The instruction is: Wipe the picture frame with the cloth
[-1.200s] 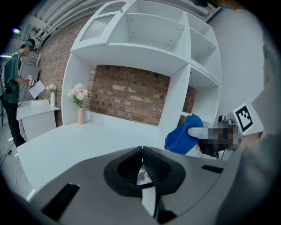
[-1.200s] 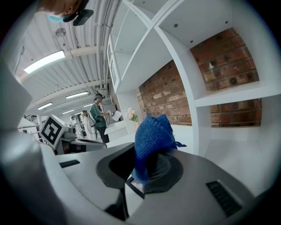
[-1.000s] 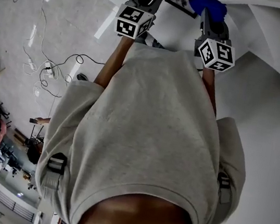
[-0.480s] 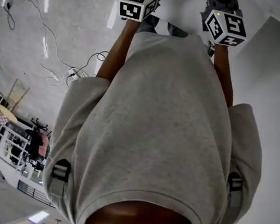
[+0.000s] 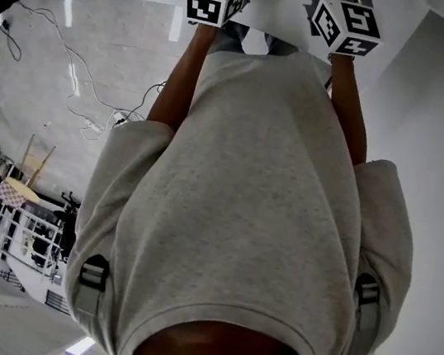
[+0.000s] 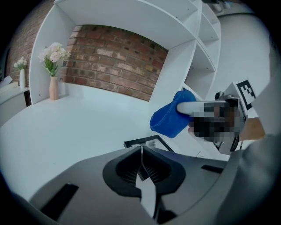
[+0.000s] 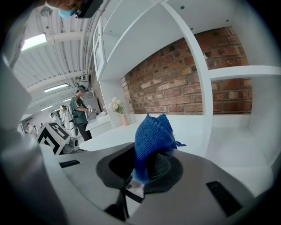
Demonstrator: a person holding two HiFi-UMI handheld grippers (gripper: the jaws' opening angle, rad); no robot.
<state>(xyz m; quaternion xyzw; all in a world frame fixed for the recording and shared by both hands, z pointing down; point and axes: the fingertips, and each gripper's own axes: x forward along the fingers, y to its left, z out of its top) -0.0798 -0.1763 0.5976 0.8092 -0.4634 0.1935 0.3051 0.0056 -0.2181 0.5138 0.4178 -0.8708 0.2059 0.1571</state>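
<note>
In the left gripper view a black picture frame (image 6: 151, 143) lies flat on the white table (image 6: 66, 132), just beyond my left gripper (image 6: 141, 151). Its jaws are shut with nothing between them. A blue cloth (image 6: 170, 118) hangs a little above the frame's right side, pinched in my right gripper (image 6: 206, 107). In the right gripper view the cloth (image 7: 151, 138) stands bunched up out of the right gripper (image 7: 145, 176). A dark frame edge (image 7: 133, 192) shows below it. The head view shows only the two marker cubes (image 5: 212, 0) (image 5: 344, 25) at the top edge.
White shelving (image 6: 175, 66) with a brick back wall (image 6: 114, 46) rises behind the table. A pink vase of flowers (image 6: 53, 74) stands at the far left. A person (image 7: 80, 112) stands at another bench in the background. Cables (image 5: 91, 110) lie on the floor to the left.
In the head view both grippers have slid up to the top edge. The frame and the blue cloth, visible a second ago, are now out of that view.
</note>
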